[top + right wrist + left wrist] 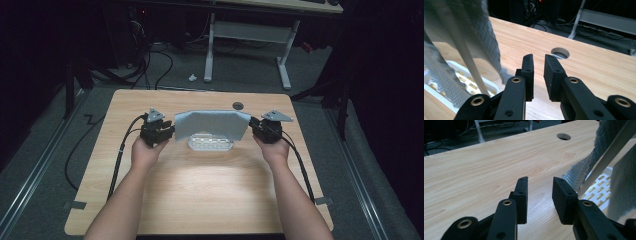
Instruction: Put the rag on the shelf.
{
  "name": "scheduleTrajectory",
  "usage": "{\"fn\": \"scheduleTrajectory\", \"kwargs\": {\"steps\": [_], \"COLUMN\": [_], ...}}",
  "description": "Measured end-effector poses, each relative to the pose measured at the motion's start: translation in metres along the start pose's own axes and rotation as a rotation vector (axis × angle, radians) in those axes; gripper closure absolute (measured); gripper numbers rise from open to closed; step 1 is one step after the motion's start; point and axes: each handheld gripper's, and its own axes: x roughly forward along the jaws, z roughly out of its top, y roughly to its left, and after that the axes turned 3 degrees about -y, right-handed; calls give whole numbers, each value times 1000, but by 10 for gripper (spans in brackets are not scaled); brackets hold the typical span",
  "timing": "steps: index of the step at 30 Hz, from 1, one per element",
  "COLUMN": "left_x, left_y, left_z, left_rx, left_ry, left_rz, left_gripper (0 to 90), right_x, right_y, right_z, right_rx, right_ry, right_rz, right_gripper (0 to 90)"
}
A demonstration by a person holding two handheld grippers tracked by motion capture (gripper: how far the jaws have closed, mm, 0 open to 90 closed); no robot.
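Observation:
A grey towel [212, 124] hangs over a white slotted rack [210, 145] at the middle of the wooden table [200, 195]. My left gripper [169, 131] sits at the towel's left edge, my right gripper [254, 126] at its right edge. In the left gripper view, my left gripper [540, 180] is open with bare tabletop between its jaws; the towel [584, 170] and a white rod [609, 155] stand just to the right. In the right gripper view, my right gripper [539, 56] is open and holds nothing; the towel [479, 27] hangs to its left over the rack [466, 82].
A round cable hole [238, 105] lies in the table behind the towel. Cables trail from both grippers off the table's sides. Beyond the far edge stand a white desk frame [247, 35] and floor cables.

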Motion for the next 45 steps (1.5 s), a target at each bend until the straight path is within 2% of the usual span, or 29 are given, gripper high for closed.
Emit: {"fn": "scheduleTrajectory", "kwargs": {"steps": [15,22,25,27,29,32,36,39,40,42,45], "left_x": [-15,-32,-41,-48,-55,-69,-89,-102,-107,-110,-110], "left_y": [11,13,13,13,12,8,-5,-22,-32,-50,-82], "left_z": [-4,-8,-10,-13,-16,-21,-33,-48,-56,-67,-84], "left_rx": [-3,3,-17,-25,-27,-23,-22,-15,-8,16,28], "left_ry": [-8,-34,-46,-52,-62,-67,-77,-66,-65,-32,5], "left_rz": [34,44,52,56,63,68,56,42,19,-15,-93], "left_gripper": [654,650,648,645,639,632,605,573,565,546,534], "right_x": [-8,-15,-22,-29,-36,-50,-72,-90,-94,-106,-121], "right_y": [-3,-3,-2,-1,0,3,11,21,24,35,53], "right_z": [3,5,6,5,4,2,-1,-10,-13,-25,-43], "right_rx": [-12,-19,-17,-7,-9,-18,-32,-32,-38,-38,-33], "right_ry": [-14,-25,-35,-64,-50,-73,-65,-41,-30,-1,18], "right_rz": [-11,-7,-2,-1,-5,-2,5,4,5,17,40], "right_gripper": [763,741,726,720,705,678,616,566,548,503,461]}}
